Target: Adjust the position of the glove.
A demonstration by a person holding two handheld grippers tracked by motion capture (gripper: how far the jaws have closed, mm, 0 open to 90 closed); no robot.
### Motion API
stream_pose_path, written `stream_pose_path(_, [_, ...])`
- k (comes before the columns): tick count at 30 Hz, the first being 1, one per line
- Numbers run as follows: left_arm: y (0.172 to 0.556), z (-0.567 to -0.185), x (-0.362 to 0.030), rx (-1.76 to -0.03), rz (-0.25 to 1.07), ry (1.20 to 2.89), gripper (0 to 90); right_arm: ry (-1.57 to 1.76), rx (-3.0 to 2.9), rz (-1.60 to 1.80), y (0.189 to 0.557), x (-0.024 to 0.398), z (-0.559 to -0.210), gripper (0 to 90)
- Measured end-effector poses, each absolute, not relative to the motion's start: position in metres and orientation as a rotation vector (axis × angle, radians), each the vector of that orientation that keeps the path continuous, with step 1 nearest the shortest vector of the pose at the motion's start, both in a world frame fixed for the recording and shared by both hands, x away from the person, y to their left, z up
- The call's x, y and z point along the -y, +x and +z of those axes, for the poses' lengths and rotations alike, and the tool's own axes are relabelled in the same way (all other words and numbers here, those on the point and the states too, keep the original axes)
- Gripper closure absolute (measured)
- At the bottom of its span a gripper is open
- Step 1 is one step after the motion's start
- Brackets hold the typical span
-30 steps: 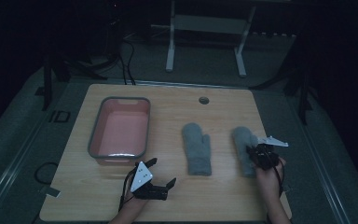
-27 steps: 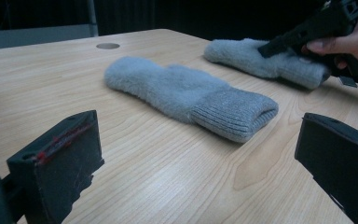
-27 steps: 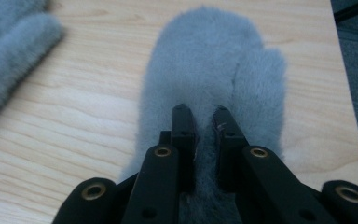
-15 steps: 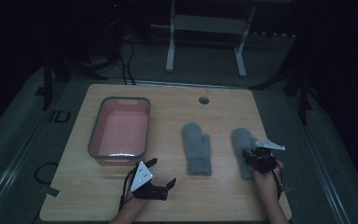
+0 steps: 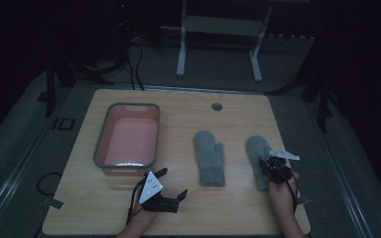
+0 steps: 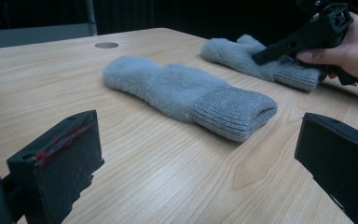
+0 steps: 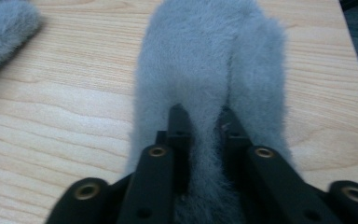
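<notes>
Two grey mittens lie flat on the wooden table. The middle mitten (image 5: 209, 157) (image 6: 186, 91) lies untouched, its ribbed cuff towards me. My right gripper (image 5: 267, 167) (image 7: 200, 116) is shut on the right mitten (image 5: 256, 148) (image 7: 209, 60), pinching a ridge of its fuzzy fabric near the cuff end. The left gripper view shows that gripper (image 6: 303, 39) and the hand pressing on the far mitten (image 6: 235, 51). My left gripper (image 5: 174, 182) (image 6: 200, 154) rests low on the table near the front edge, open wide with nothing between its jaws, pointing at the middle mitten.
A pink bin with a grey rim (image 5: 99, 148) stands at the table's left, just beyond the left gripper. A round cable hole (image 5: 217, 106) sits near the far edge. The table's right edge (image 5: 297, 198) runs close to the right hand.
The right gripper has slid slightly left and towards me on the right mitten. The left gripper has stayed put.
</notes>
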State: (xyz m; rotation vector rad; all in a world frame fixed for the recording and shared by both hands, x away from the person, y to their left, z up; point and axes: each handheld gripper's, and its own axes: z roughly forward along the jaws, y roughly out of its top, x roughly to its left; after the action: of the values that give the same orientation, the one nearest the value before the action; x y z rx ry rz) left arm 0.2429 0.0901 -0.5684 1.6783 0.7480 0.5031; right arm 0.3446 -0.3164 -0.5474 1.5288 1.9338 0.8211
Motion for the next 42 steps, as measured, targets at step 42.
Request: stream_pose_path(42, [0.243,-0.568,-0.091,-0.753,0.503,1.677,0.9,1.516,-1.969,1.041,0.331,0.151,-0.474,82.1])
